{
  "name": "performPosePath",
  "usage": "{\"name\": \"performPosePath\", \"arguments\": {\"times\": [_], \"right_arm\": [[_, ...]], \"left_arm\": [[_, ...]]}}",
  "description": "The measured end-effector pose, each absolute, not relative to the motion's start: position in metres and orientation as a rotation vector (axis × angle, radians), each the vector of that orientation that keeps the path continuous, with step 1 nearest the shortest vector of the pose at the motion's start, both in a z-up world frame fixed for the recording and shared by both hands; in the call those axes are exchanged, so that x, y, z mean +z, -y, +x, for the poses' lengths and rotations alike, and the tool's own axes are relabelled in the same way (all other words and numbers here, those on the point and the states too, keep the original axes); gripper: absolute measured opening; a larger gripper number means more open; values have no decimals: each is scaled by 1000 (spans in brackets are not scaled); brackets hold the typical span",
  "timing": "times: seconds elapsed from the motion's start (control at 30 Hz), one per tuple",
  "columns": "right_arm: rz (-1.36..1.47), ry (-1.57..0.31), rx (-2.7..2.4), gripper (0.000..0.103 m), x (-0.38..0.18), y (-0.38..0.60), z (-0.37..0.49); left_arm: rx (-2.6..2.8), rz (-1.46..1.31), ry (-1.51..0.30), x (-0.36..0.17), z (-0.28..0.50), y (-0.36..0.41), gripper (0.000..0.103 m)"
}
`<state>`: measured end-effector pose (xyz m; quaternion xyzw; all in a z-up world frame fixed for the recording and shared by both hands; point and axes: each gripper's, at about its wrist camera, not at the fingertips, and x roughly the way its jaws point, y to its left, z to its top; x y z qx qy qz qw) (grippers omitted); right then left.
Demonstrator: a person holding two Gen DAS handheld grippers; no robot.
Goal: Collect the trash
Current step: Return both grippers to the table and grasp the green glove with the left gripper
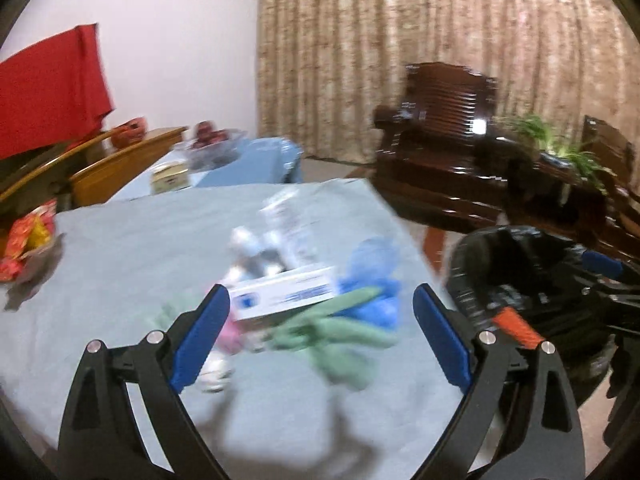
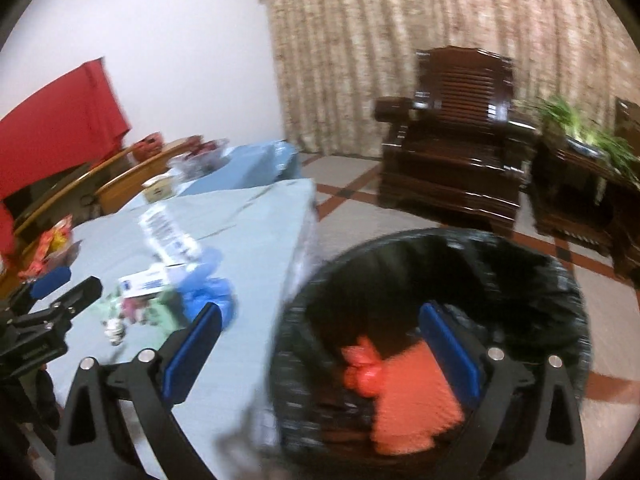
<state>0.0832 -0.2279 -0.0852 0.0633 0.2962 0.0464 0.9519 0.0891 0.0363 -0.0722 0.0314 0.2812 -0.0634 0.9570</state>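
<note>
Your left gripper (image 1: 320, 320) gapes wide, empty, over trash pile at frame centre; white carton (image 1: 282, 294) looks light, stiff, crushable: pinch long edges. Green rag (image 1: 340, 336) soft. Right gripper (image 2: 320, 344) spread, empty, above black bin (image 2: 552, 276), lower right

One white carton (image 1: 282, 294), one blue wad (image 1: 374, 280) and one green wad (image 1: 340, 332) lie on the surface (image 1: 120, 264). One bin (image 2: 432, 320) lined in black holds one orange item (image 2: 404, 396). One dark wooden armchair (image 2: 456, 136) stands behind. Two claws are visible, left claw (image 1: 320, 332) and right claw (image 2: 320, 356). Smaller blurred scraps cannot be counted.
</note>
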Motion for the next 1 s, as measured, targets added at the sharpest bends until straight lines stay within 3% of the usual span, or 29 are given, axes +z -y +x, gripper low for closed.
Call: {"name": "performPosePath", "arguments": {"times": [0.3, 0.63, 0.87, 0.93, 1.0], "right_arm": [[69, -601, 213, 97, -99, 159, 103], [22, -649, 257, 97, -125, 118, 123], [14, -679, 251, 97, -137, 112, 131], [9, -683, 250, 97, -138, 110, 132], [4, -688, 251, 97, -139, 107, 133]], "left_arm": [[45, 47, -627, -95, 96, -106, 90], [81, 36, -712, -135, 117, -123, 89], [89, 19, -765, -160, 135, -124, 83], [91, 2, -785, -167, 140, -126, 78], [88, -17, -807, -173, 145, -129, 66]]}}
